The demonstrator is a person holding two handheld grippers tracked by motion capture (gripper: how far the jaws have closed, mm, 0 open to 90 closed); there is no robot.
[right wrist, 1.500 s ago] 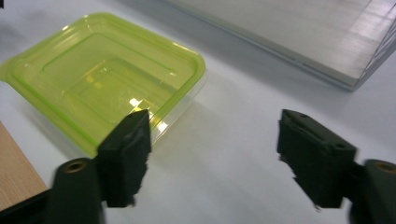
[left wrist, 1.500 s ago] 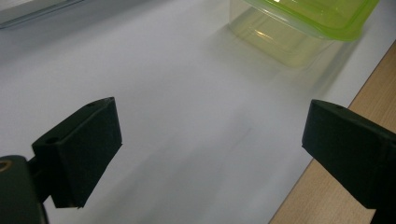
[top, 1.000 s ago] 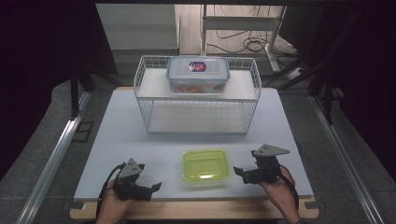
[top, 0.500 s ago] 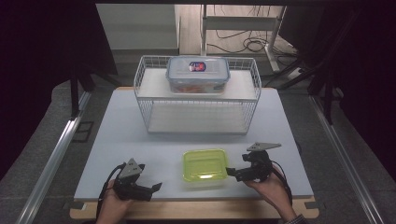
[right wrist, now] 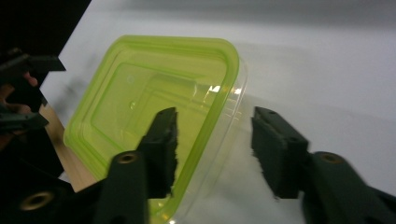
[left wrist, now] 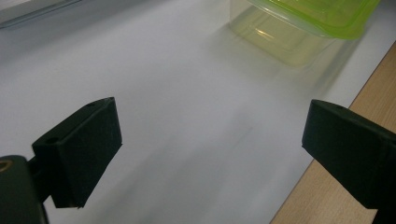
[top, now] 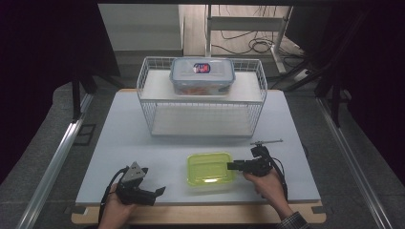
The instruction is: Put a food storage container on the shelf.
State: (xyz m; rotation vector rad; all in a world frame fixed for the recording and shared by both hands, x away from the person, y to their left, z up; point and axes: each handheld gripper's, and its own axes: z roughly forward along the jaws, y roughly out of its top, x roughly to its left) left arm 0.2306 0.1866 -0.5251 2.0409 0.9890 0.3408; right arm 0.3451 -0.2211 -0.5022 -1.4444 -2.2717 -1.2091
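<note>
**Straddling the rim of the green-lidded box**

Looking down from the high view, the right gripper [top: 232, 166] lies level at the right edge of the green-lidded container [top: 210, 170], which sits on the white table [top: 143, 143] near its front edge, in front of the wire basket [top: 203, 102]. A clear lidded box [top: 202, 76] rests on the basket's upper shelf. The left gripper [top: 160, 191] rests low at the front left of the table, well apart from the green container, its jaws pointing toward it.

In the left gripper view, the left gripper [left wrist: 210, 140] has its jaws spread wide with nothing but bare white table between them. The green-lidded container [left wrist: 299, 28] stands farther off at the top right, and the table's wooden edge [left wrist: 345, 154] runs under the right-hand jaw.

In the right gripper view, the right gripper [right wrist: 215, 137] is partly open and has hold of nothing: one jaw hangs over the green lid, the other over the table outside it, so that the rim of the green-lidded container [right wrist: 154, 93] runs between them. Whether either pad touches the rim cannot be told. The left gripper [right wrist: 23, 93] shows dimly at the far left.
</note>
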